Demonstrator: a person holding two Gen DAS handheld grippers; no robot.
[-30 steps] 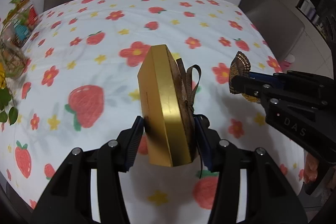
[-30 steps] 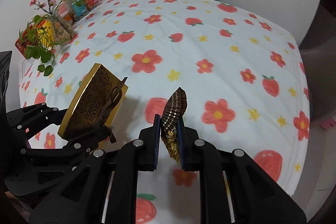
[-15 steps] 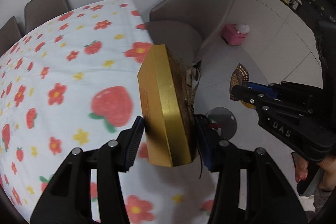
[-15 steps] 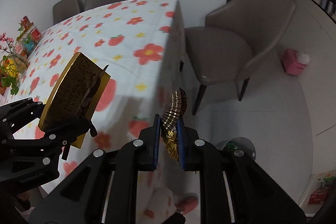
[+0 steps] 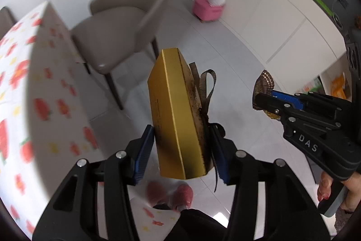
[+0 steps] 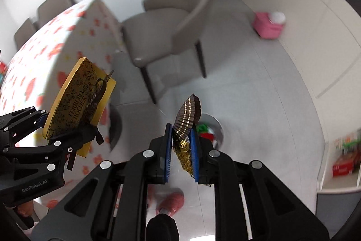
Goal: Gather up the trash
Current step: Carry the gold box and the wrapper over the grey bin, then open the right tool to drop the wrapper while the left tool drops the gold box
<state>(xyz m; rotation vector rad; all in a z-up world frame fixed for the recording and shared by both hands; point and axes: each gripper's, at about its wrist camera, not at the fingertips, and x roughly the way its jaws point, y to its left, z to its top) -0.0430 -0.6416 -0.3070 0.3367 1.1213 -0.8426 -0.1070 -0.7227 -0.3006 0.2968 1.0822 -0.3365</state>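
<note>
My left gripper [image 5: 182, 150] is shut on a gold Ferrero Rocher box [image 5: 176, 110] with a brown ribbon, held on edge in the air over the floor; the box also shows in the right wrist view [image 6: 76, 101]. My right gripper [image 6: 181, 150] is shut on a brown paper chocolate cup with gold foil [image 6: 186, 119]; that wrapper shows in the left wrist view [image 5: 262, 87] to the right of the box. Beyond the wrapper a round trash bin [image 6: 212, 130] stands on the floor with coloured trash inside.
The table with the strawberry-and-flower cloth [image 5: 27, 83] is at the left. A grey chair [image 5: 126, 22] stands beside it. A pink container [image 5: 208, 8] sits on the white tiled floor. My pink slippers [image 6: 169, 202] show below. Boxes [image 6: 345, 164] lie at the right.
Both grippers have swung right, away from the table and out over the floor, still holding the box and the wrapper. The bin has come into view beyond the right gripper.
</note>
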